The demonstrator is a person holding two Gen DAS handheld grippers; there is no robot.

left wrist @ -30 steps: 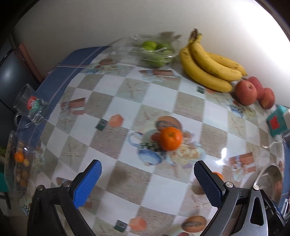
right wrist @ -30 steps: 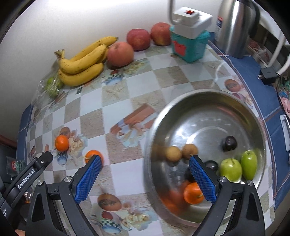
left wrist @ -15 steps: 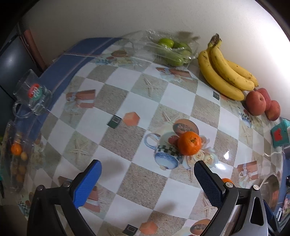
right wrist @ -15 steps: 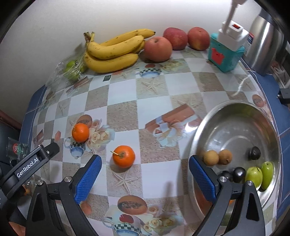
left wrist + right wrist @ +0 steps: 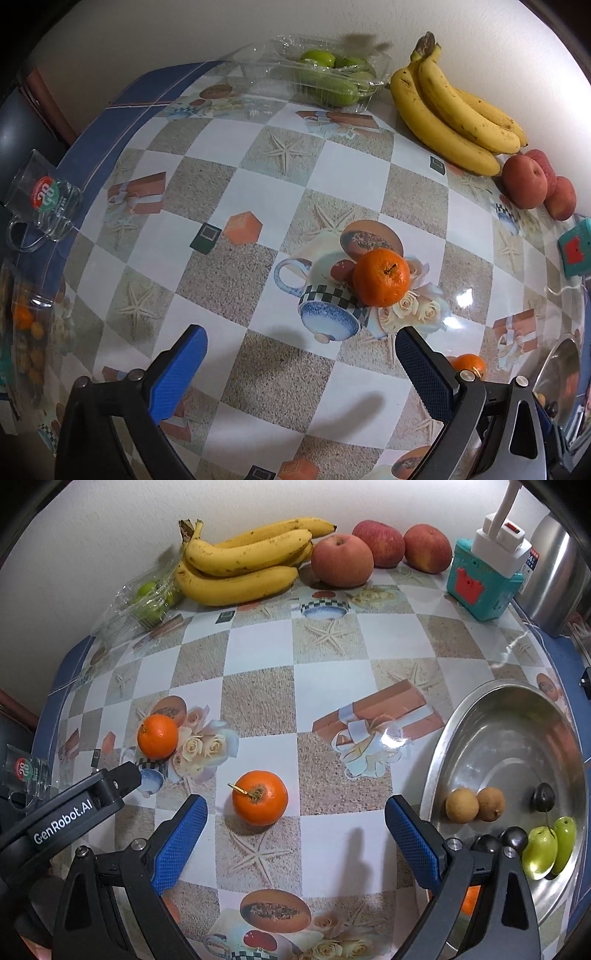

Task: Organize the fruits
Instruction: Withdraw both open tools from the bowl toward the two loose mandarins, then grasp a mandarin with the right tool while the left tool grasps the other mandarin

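Observation:
Two oranges lie on the patterned tablecloth. One orange (image 5: 381,277) (image 5: 158,736) sits ahead of my open, empty left gripper (image 5: 299,369). The other orange (image 5: 260,802) (image 5: 468,363) lies just ahead of my open, empty right gripper (image 5: 295,834), nearer its left finger. A steel bowl (image 5: 465,716) at the right holds several small fruits: two brown ones (image 5: 474,804), dark plums (image 5: 543,796) and green fruits (image 5: 548,843). Bananas (image 5: 243,563) (image 5: 450,110) and three red apples (image 5: 341,559) (image 5: 524,181) lie by the wall.
A clear plastic box with green fruit (image 5: 325,77) (image 5: 147,598) stands at the back. A glass mug (image 5: 44,199) sits at the table's left edge. A teal box with a white plug (image 5: 484,579) and a steel kettle (image 5: 554,565) stand back right.
The right gripper has swung left from over the bowl toward the nearer orange. The left gripper's view has shifted, bringing its orange closer and more central.

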